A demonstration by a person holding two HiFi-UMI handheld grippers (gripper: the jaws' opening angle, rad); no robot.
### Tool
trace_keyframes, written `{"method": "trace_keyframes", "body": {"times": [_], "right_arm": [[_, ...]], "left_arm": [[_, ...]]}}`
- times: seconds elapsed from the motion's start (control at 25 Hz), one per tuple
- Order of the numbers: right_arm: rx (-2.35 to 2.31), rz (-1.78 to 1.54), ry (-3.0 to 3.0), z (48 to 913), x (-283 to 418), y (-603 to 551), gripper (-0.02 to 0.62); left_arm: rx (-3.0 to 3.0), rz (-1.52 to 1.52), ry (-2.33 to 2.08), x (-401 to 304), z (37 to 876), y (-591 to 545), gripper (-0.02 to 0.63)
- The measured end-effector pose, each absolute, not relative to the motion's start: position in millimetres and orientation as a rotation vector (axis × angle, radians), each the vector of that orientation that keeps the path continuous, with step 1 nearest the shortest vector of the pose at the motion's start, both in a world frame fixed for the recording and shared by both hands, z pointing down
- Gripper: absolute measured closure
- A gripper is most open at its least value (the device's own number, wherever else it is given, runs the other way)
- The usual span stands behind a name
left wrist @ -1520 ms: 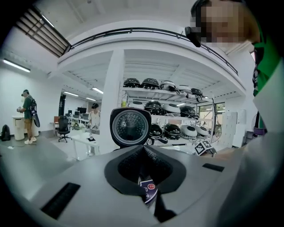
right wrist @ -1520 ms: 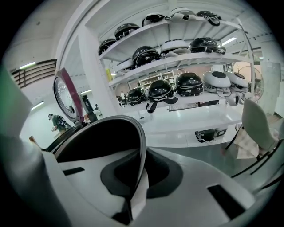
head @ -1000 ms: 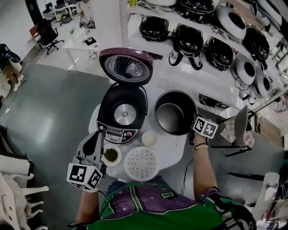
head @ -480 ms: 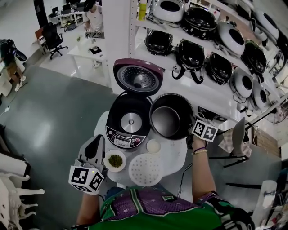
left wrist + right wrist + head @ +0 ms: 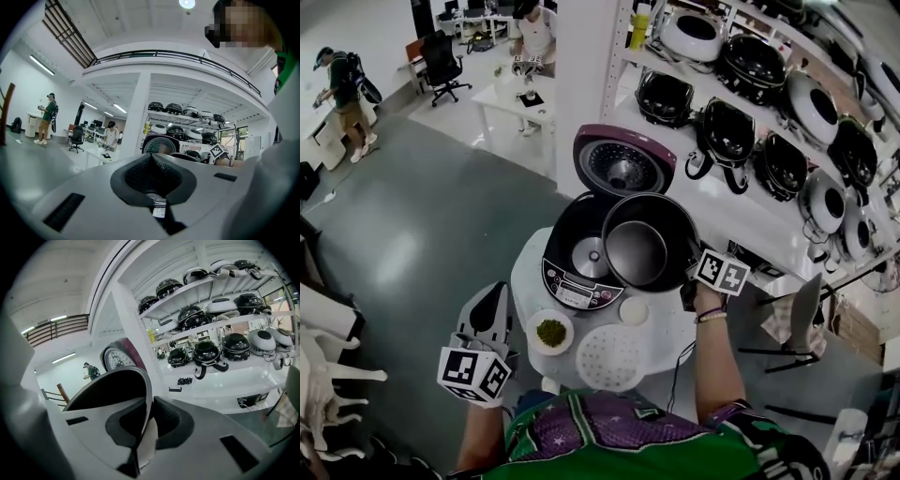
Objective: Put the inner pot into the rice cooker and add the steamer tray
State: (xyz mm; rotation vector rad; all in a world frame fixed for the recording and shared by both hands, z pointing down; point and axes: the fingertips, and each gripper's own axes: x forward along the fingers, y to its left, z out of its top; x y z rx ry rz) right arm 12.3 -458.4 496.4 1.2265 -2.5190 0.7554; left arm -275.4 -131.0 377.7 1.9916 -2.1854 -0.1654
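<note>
- The left gripper [image 5: 494, 298] hangs at the near left, just off the edge of the desk [image 5: 667, 326], jaws together on nothing; it looks parked clear so the other hand has room to work
- The steamer tray [image 5: 609, 357] lies flat on the near part of the desk, apart from the cooker, probably because it goes in only once the pot is seated
- Just left of it sits a small bowl [image 5: 550, 332] of green bits, and just beyond it a small white dish [image 5: 634, 310]; neither is touched
- The right gripper [image 5: 697, 277] is at the right, clamped on the right rim of the inner pot [image 5: 649, 246], one jaw inside the wall and one outside; a rim pinch seems the only hold such a thin-walled pot offers
- The inner pot is held up, mouth upward, overlapping the right half of the rice cooker [image 5: 567, 234] cavity and not yet seated; I judge it needs to go left and then down, kept level
- The lid [image 5: 623, 166] stands open at the far side, which leaves the cavity free
- Farther off to the right, shelves [image 5: 769, 155] carry other cookers
</note>
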Motion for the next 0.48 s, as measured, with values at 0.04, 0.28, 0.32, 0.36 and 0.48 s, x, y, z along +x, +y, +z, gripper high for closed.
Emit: {"method": "trace_keyframes", "body": {"times": [0.04,0.28,0.32,0.36,0.48], "right_arm": [[1.211,0.754,-2.529,496,4,-459,0.568],[1.116,0.759,-2.570,495,-39,-459,0.566],[1.100,0.761,-2.575,495,-46,-459,0.566],[1.083,0.763,-2.579,496,-54,-459,0.566],[1.037,0.770,-2.586,498,-76,-460,0.565]], "left_arm": [[1.982,-0.166,-2.196,-278,378,-129,0.583],[1.922,-0.153,-2.238,-287,383,-118,0.583],[1.914,-0.151,-2.244,-288,383,-115,0.583],[1.906,-0.151,-2.251,-288,384,-113,0.584],[1.874,-0.159,-2.275,-293,385,-105,0.584]]}}
